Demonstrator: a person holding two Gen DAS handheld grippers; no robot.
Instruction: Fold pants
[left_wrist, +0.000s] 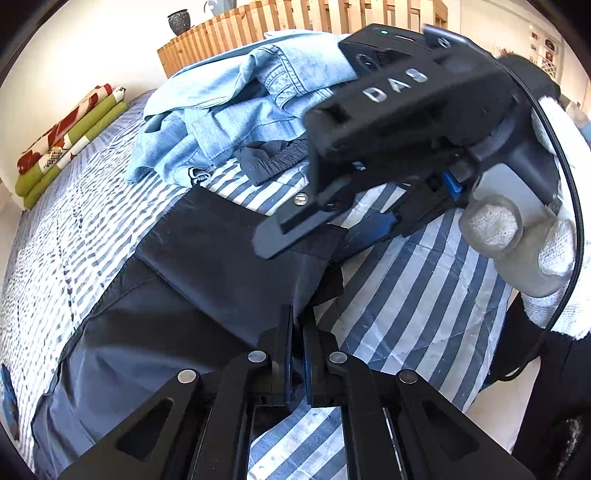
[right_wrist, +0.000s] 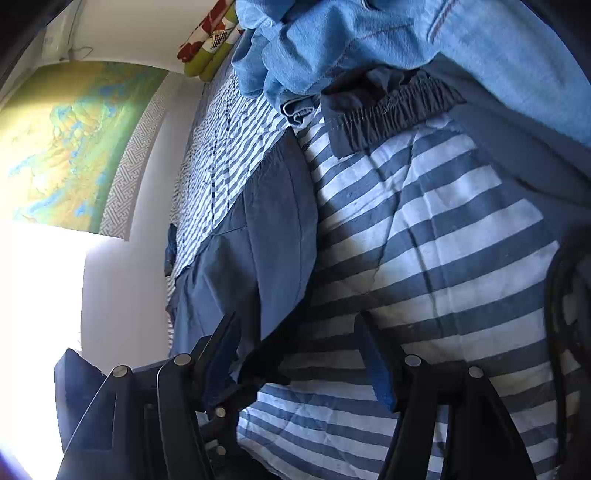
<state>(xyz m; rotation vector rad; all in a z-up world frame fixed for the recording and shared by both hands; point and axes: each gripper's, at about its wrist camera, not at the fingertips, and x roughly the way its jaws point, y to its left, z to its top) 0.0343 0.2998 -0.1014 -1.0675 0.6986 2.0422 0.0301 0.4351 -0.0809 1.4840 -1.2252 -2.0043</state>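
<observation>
One word reads — "DAS" — on right gripper (left_wrist: 325, 236) above pants (left_wrist: 207, 258).

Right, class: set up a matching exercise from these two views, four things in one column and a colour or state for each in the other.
Column A
1. dark pants
2. bedsheet
3. denim garment
4. right tongs

Column B
a. light blue, heaped
b. open
c. blue and white stripes
d. navy, pinched by the left tongs

Pairs: 1-d, 2-c, 3-a, 4-b
</observation>
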